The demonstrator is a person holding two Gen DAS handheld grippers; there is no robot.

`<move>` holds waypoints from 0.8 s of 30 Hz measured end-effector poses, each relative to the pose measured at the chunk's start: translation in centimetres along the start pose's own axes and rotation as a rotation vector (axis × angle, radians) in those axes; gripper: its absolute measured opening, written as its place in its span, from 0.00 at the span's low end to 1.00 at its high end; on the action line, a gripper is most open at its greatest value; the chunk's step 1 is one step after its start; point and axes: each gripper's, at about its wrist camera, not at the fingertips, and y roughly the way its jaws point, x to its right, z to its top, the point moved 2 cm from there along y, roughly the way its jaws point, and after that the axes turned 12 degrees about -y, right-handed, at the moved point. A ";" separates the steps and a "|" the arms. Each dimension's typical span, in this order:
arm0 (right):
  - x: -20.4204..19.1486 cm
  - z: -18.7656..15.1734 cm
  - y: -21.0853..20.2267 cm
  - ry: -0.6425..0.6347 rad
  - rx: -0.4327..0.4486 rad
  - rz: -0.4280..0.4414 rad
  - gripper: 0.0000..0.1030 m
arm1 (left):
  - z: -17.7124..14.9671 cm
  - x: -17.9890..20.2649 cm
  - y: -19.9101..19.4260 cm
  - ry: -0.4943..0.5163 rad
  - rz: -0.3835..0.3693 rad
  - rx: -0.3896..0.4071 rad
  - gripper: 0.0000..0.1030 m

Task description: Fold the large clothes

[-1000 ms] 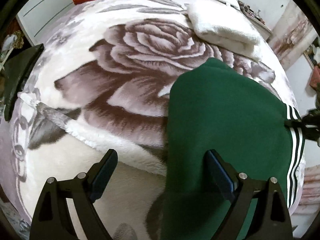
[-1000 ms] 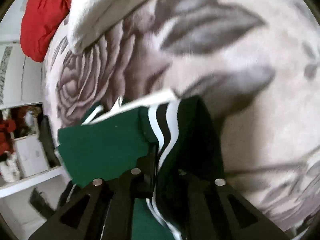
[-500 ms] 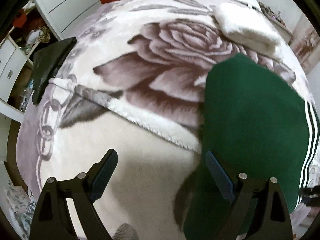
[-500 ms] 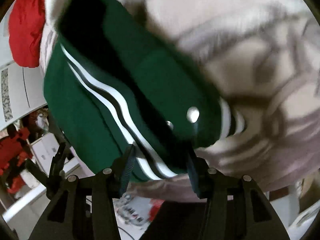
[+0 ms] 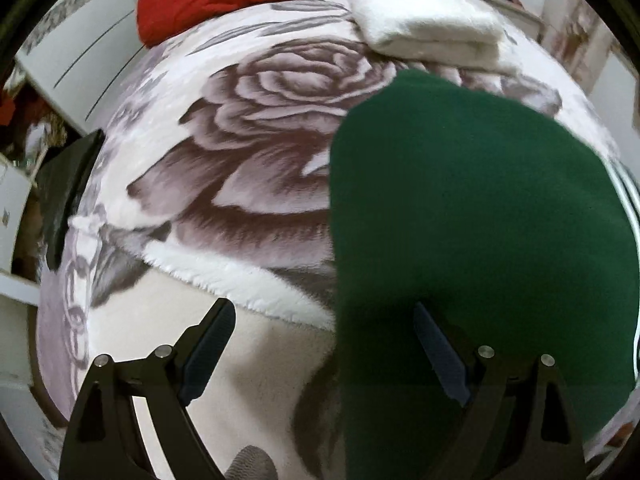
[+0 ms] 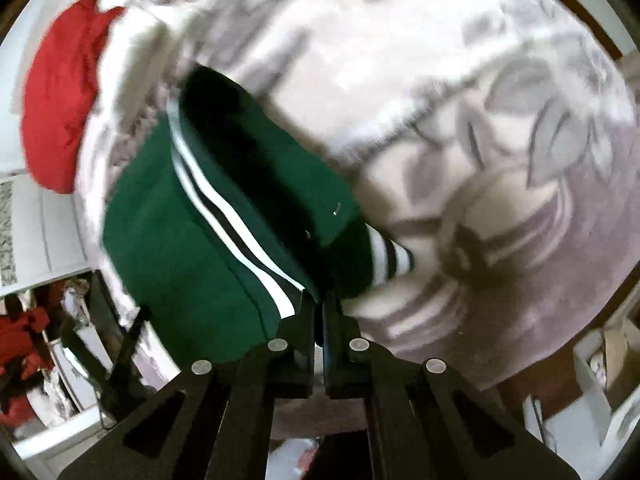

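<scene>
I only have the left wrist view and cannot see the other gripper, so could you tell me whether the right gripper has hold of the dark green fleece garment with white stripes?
Observer: Yes. In the right wrist view the right gripper is shut on the edge of the green garment, right beside its white side stripes.
Operator: Thank you. Is a cuff anywhere near that grip?
Observer: Yes, a green-and-white striped ribbed cuff lies just to the right of the fingertips in that view, resting on the floral plush blanket.
</scene>
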 end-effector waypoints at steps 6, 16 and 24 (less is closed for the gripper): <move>-1.1 3.0 5.9 -0.072 -0.200 -0.045 0.05 | 1.2 -1.7 -0.5 -0.040 -0.022 -0.012 0.89; -7.5 15.2 3.3 -0.176 0.014 0.124 0.51 | 5.2 -2.8 0.7 -0.151 0.029 0.047 0.89; -14.3 18.6 5.4 -0.383 0.096 -0.014 0.03 | 6.8 -4.8 1.9 -0.201 0.139 0.049 0.89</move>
